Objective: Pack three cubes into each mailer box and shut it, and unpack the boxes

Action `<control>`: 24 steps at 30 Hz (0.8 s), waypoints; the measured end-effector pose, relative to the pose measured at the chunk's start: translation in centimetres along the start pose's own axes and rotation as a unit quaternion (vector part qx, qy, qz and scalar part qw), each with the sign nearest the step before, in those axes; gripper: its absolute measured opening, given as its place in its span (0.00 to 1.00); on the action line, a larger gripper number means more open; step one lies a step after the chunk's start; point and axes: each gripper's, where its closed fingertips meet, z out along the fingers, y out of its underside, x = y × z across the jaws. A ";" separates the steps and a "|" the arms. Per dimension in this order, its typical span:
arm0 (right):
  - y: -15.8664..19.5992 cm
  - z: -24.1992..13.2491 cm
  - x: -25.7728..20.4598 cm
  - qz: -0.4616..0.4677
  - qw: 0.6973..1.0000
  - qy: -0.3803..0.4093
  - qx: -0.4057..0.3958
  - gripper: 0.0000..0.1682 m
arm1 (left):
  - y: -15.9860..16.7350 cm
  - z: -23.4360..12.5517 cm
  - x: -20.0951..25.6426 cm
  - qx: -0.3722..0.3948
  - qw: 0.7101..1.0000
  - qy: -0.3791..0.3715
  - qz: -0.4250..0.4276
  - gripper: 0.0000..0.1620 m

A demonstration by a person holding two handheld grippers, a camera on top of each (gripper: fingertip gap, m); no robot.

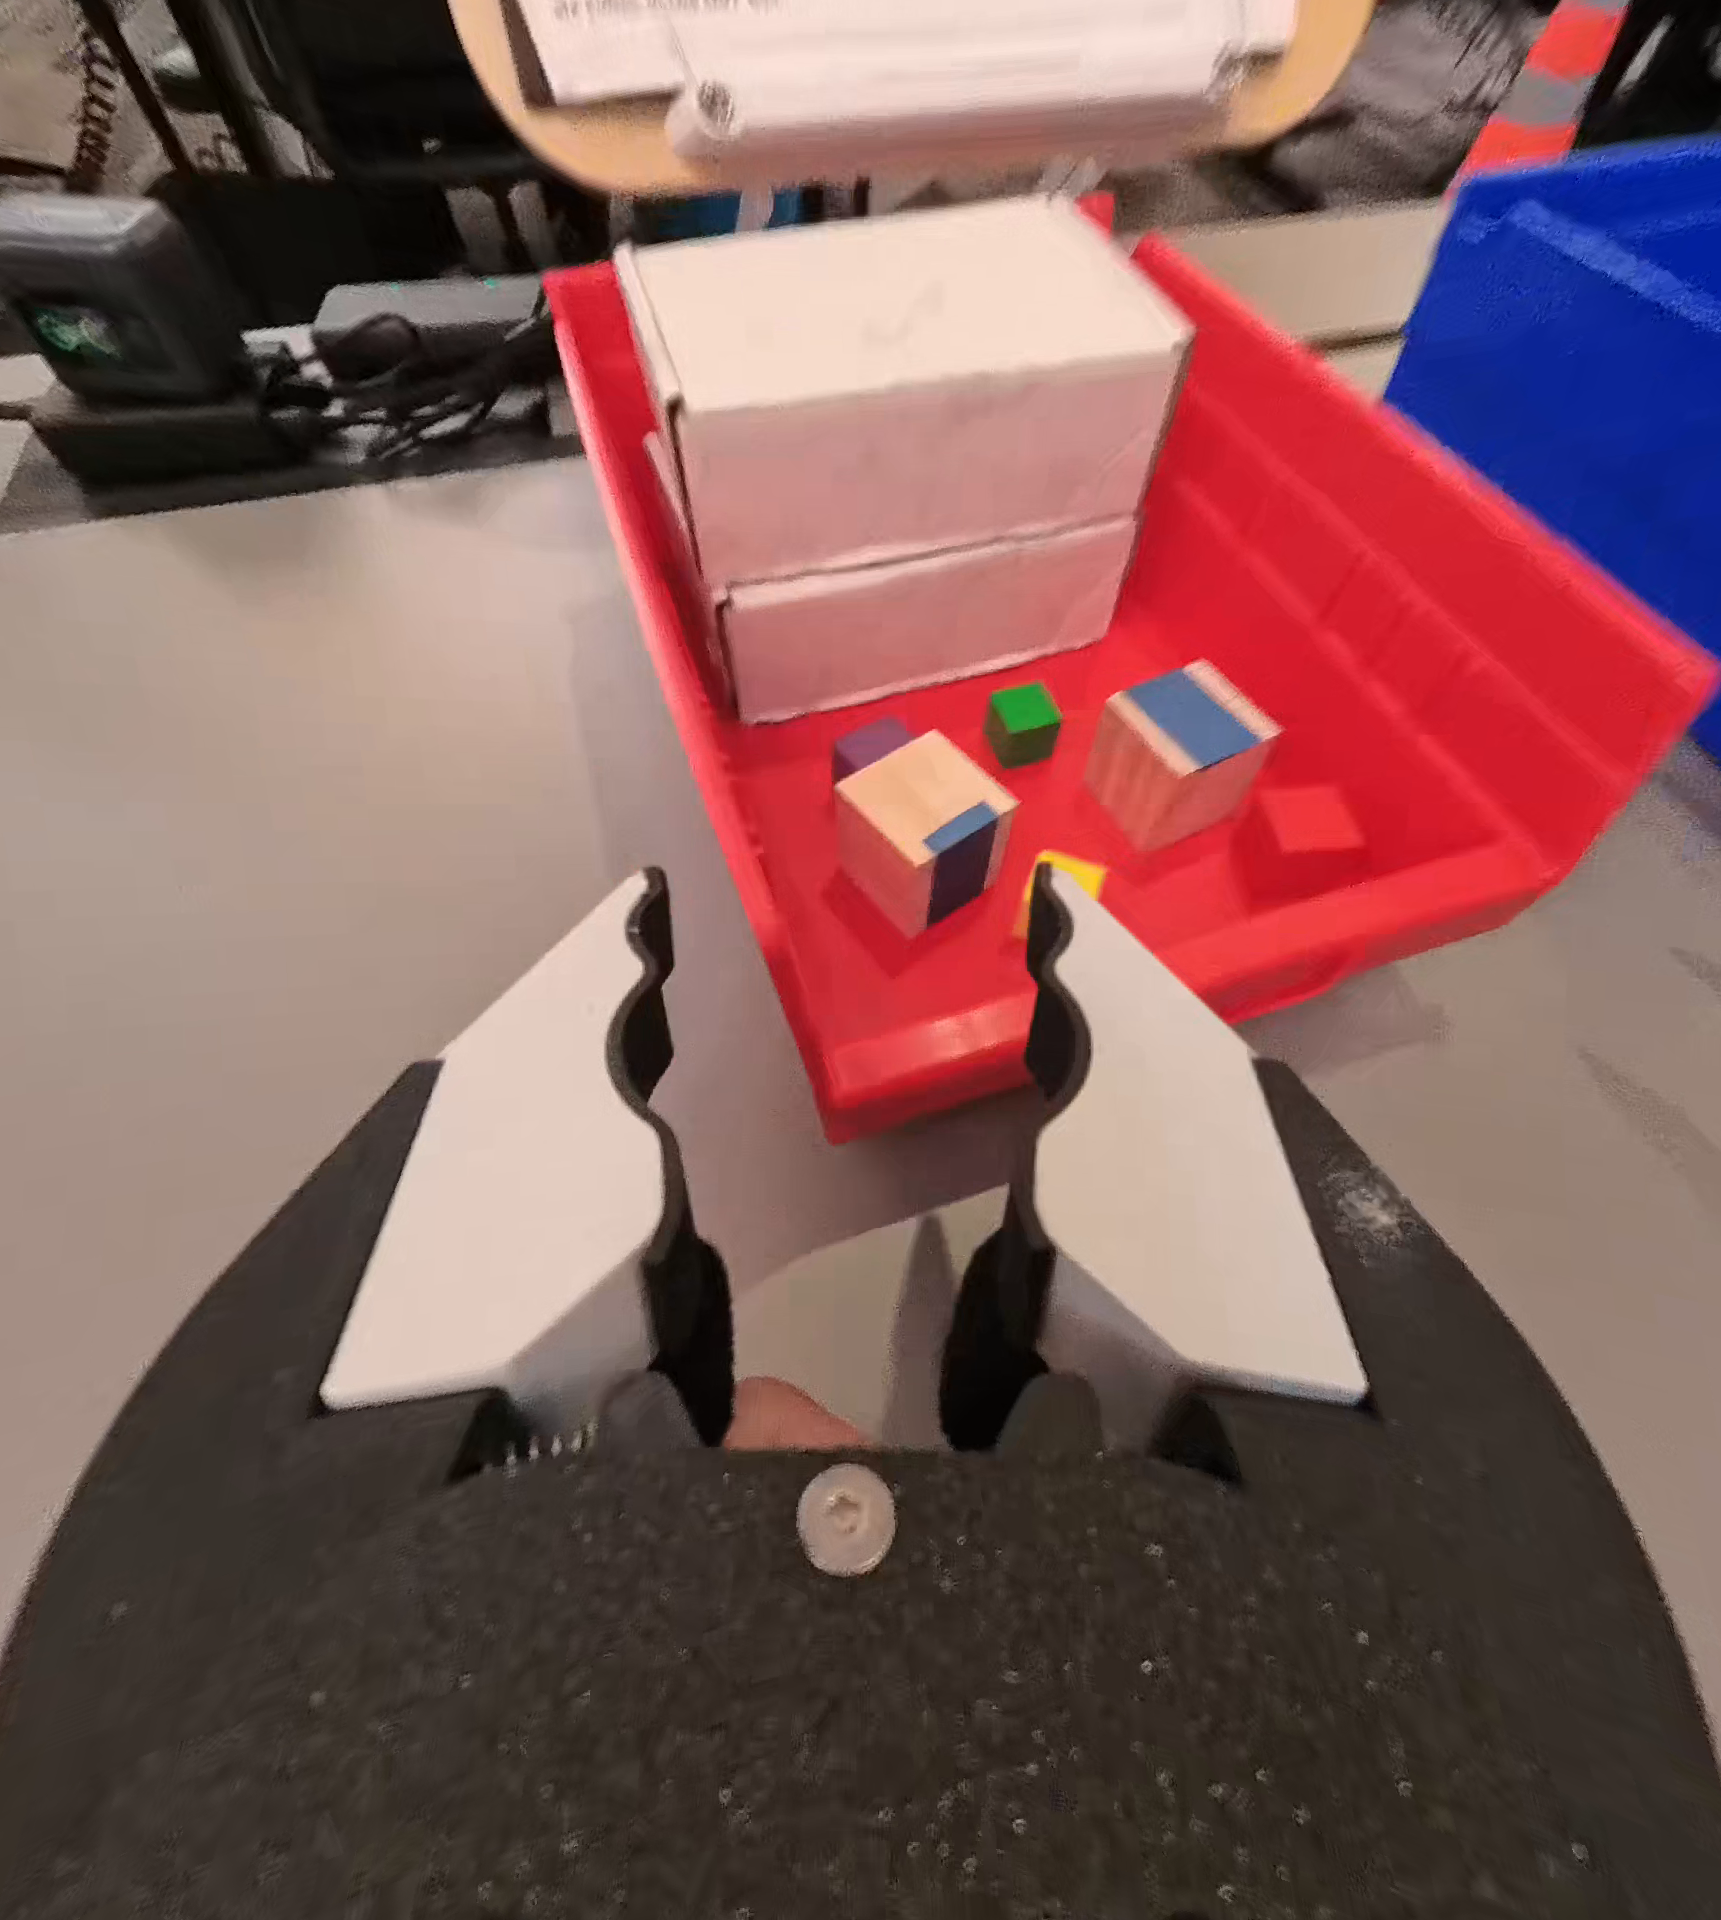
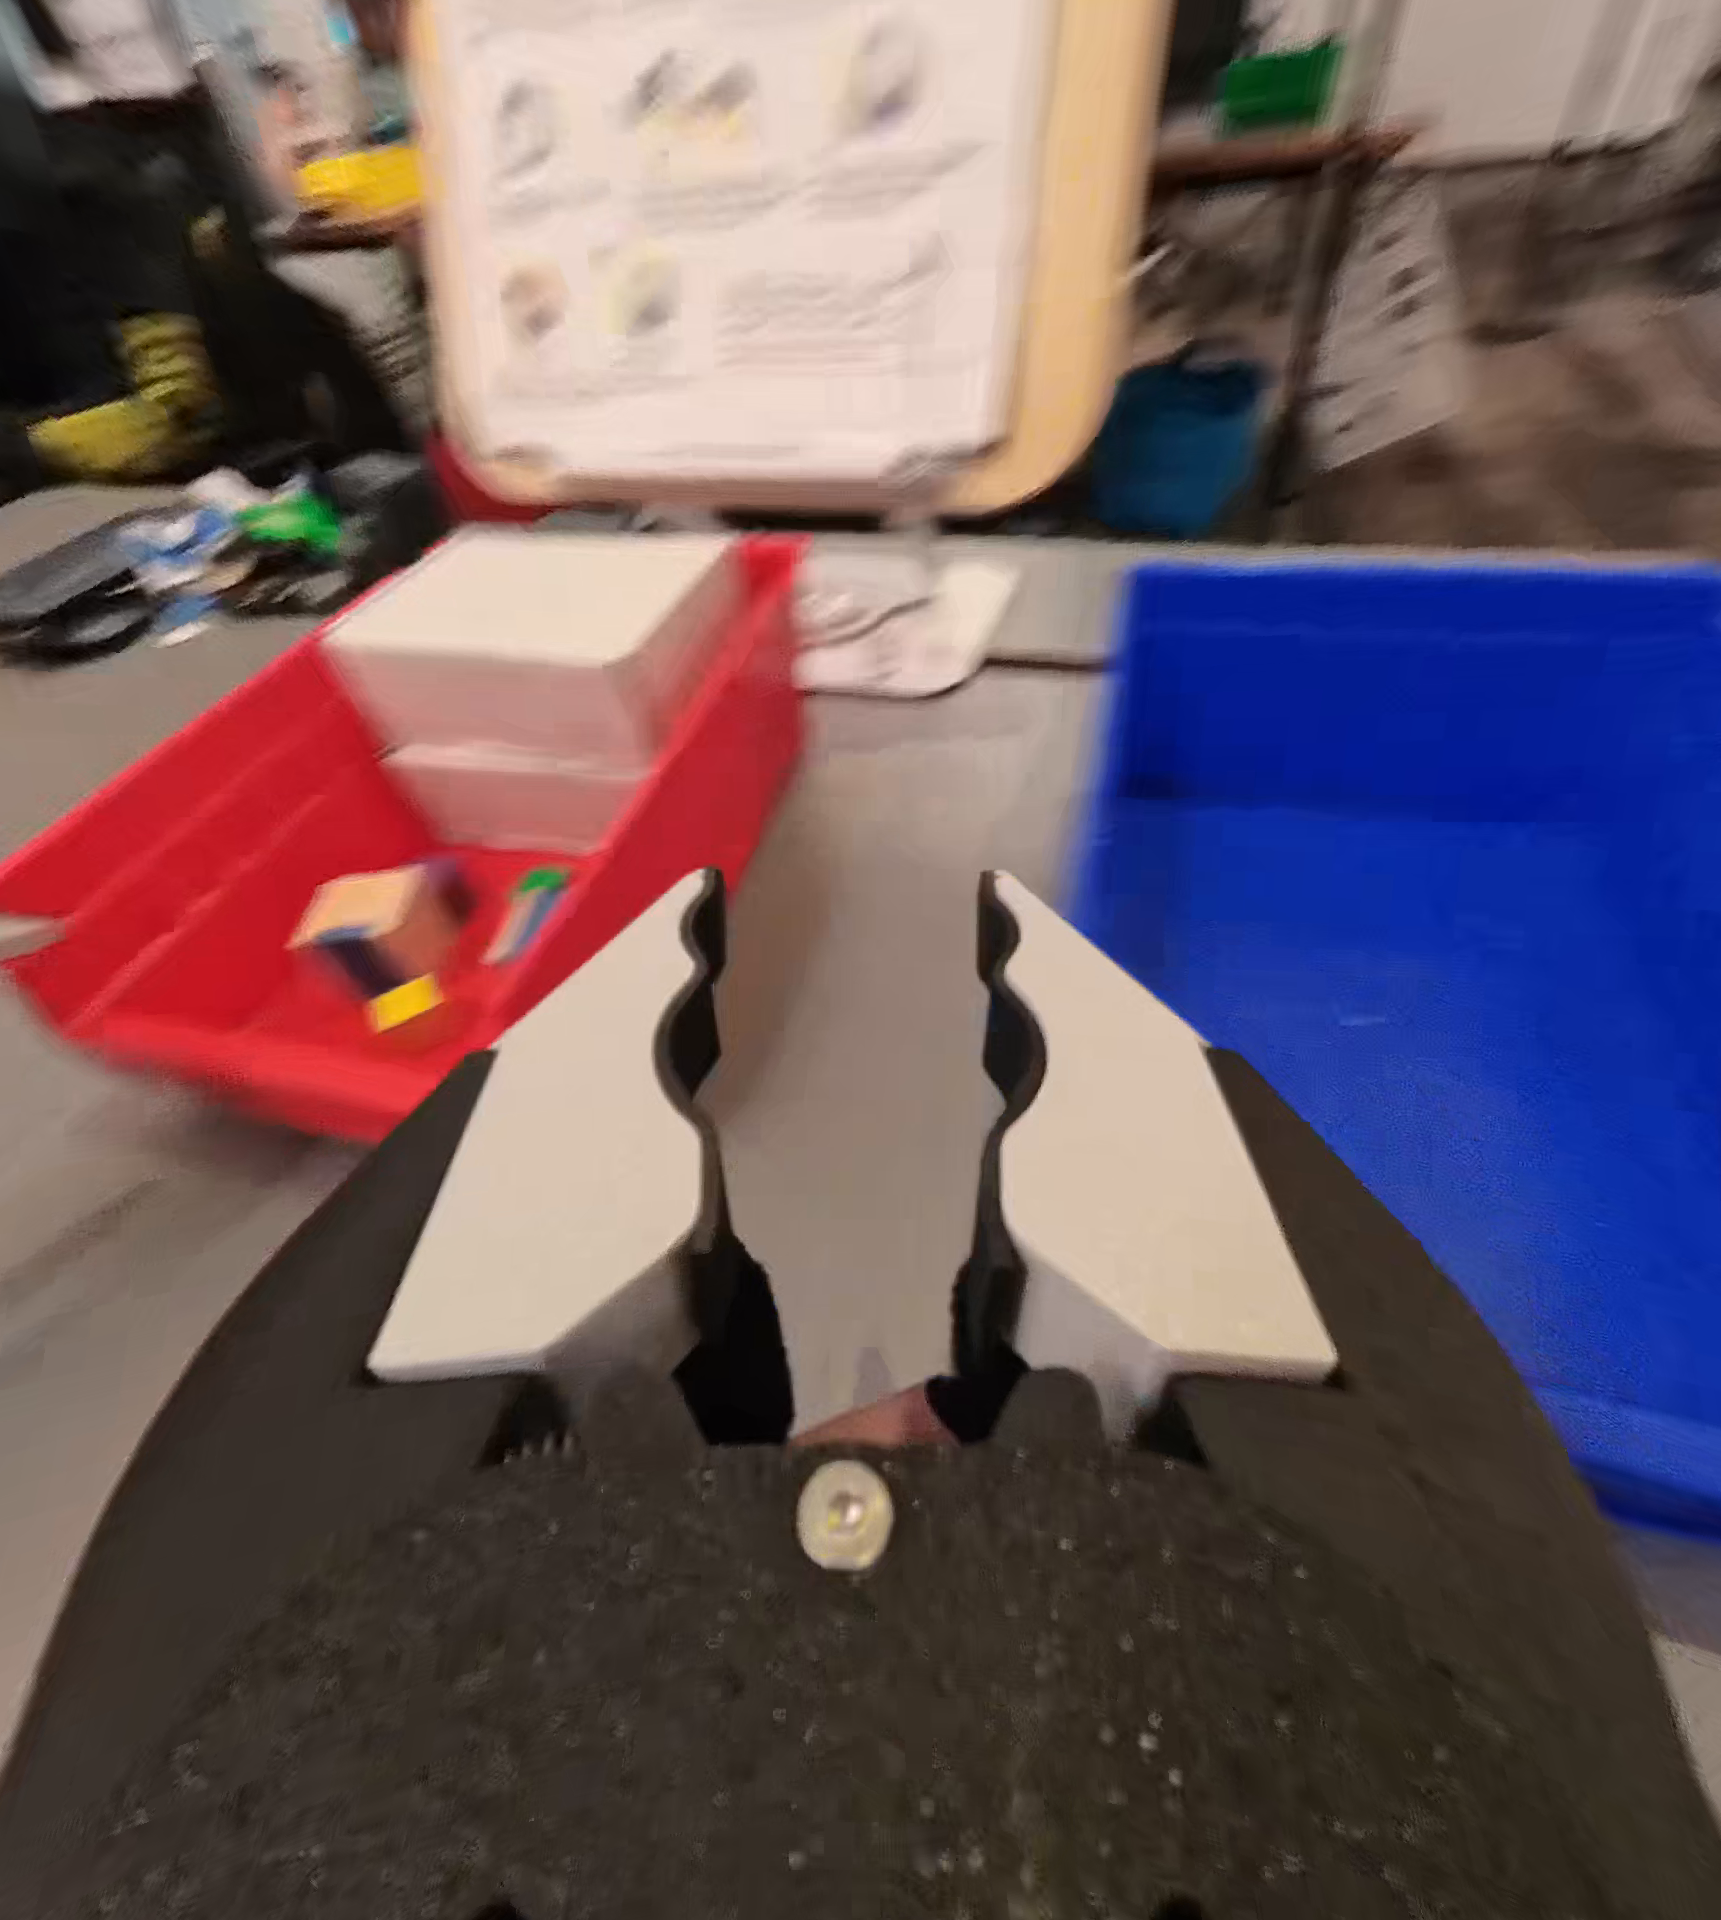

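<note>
Both grippers hover empty with jaws apart. Ahead of the left gripper (image 1: 848,883), a red bin (image 1: 939,1049) on the grey counter (image 1: 212,831) holds two stacked, closed white mailer boxes (image 1: 897,457) and loose cubes (image 1: 923,831). Right of the right gripper (image 2: 851,888) stands a blue bin (image 2: 1458,935).

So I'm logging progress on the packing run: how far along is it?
Barely begun, or already unpacked; the views don't show which. Done: nothing visibly packed. Two white mailer boxes sit stacked and shut in the red bin, with loose cubes on its floor. In hand: nothing; the left gripper and right gripper are open and empty. Left: boxing three cubes each and shutting. The blue bin looks empty.
</note>
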 end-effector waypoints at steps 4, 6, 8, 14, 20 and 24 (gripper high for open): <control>6.3 4.1 -7.7 0.024 0.994 -0.062 -0.088 0.29 | 1.8 2.1 0.1 -0.032 0.999 0.031 -0.004 0.26; 7.8 5.3 -9.2 0.021 0.991 -0.067 -0.110 0.26 | 2.0 2.7 -0.4 -0.032 0.999 0.023 -0.011 0.18; 8.8 6.1 -9.3 -0.008 0.992 -0.042 -0.118 0.13 | 2.1 3.1 -1.7 -0.033 0.999 -0.008 0.008 0.03; 7.4 6.2 -8.9 -0.060 0.991 0.087 -0.082 0.02 | 0.4 2.4 -2.5 -0.001 1.000 -0.019 0.022 0.01; 4.2 7.6 -16.8 -0.035 0.996 0.085 -0.006 0.01 | -0.9 -1.3 -10.9 0.030 0.999 -0.044 -0.002 0.00; 4.0 10.7 -24.9 -0.046 0.997 0.068 0.008 0.02 | -0.7 -2.8 -19.5 0.046 0.995 -0.085 -0.010 0.00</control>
